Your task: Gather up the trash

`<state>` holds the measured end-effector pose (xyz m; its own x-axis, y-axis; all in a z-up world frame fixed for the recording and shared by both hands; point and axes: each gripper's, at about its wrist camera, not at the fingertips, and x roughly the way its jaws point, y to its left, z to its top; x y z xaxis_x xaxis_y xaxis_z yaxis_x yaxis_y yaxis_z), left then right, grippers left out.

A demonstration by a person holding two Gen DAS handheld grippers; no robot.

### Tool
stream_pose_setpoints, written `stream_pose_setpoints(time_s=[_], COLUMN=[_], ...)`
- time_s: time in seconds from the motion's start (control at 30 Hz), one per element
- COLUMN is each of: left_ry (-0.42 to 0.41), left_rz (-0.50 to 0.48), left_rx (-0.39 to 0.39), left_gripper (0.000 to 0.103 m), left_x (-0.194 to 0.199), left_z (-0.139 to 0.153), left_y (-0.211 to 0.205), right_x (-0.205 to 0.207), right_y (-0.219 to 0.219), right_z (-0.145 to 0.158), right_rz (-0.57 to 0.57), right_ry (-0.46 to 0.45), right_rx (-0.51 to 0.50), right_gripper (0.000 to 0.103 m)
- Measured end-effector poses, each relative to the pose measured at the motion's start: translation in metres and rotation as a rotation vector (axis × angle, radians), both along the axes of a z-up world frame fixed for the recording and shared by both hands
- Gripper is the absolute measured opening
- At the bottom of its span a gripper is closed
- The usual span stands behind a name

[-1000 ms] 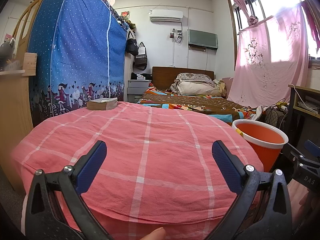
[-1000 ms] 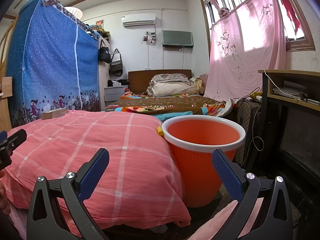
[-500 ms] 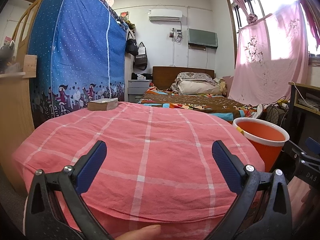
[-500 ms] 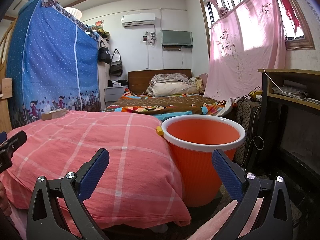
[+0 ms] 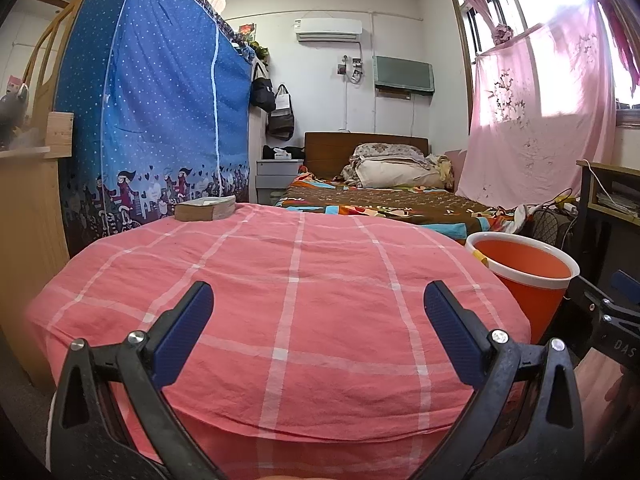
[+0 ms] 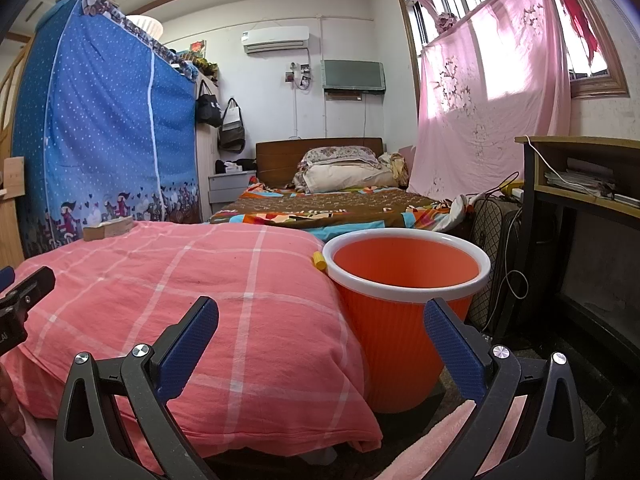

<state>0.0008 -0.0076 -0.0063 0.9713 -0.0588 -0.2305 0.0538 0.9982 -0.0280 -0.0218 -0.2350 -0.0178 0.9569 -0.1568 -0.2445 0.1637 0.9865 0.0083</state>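
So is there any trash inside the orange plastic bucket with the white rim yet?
No, in the right wrist view the visible inside of the orange plastic bucket with the white rim shows only bare orange wall.

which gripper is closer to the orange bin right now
Right. The right gripper has the orange bin directly ahead, between its open fingers. The left gripper faces the pink checked cover, with the bin off to its right.
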Motion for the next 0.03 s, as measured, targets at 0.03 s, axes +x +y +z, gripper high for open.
stream_pose_setpoints(time_s=[0.03], left_ry=[0.002], left_rz=[0.000], left_rx=[-0.001], left_gripper=[0.103], left_x=[0.0002], left_z=[-0.0005], left_y=[0.0001], right_x=[0.0003], right_y=[-0.0011], right_z=[0.0005], right_rz=[0.000], right_ry=[-0.001], right_rx=[0.000], right_gripper=[0.103])
